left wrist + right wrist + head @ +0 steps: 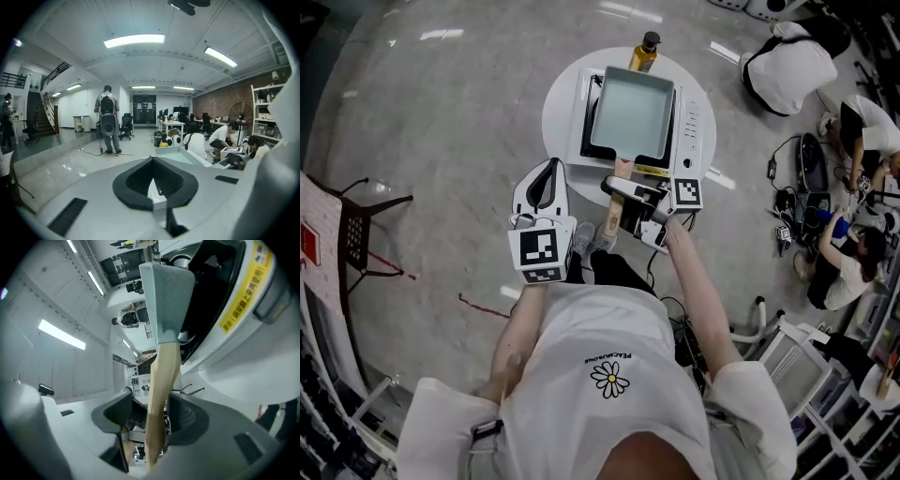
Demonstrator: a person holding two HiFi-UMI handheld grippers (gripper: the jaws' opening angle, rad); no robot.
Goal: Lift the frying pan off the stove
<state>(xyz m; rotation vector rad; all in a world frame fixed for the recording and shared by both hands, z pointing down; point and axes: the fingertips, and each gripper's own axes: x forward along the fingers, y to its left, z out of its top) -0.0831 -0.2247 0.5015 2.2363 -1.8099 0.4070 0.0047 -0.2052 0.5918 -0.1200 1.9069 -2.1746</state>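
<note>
A rectangular grey frying pan sits on the white stove on a round white table. Its wooden handle points toward me. My right gripper is around that handle. In the right gripper view the handle runs between the jaws, against the right pad, with a gap to the left pad. The pan and stove fill the top of that view. My left gripper hovers left of the handle, shut and empty.
An oil bottle stands at the table's far edge. People sit on the floor at the right among cables and gear. A black chair is at the left. A white rack is at the lower right.
</note>
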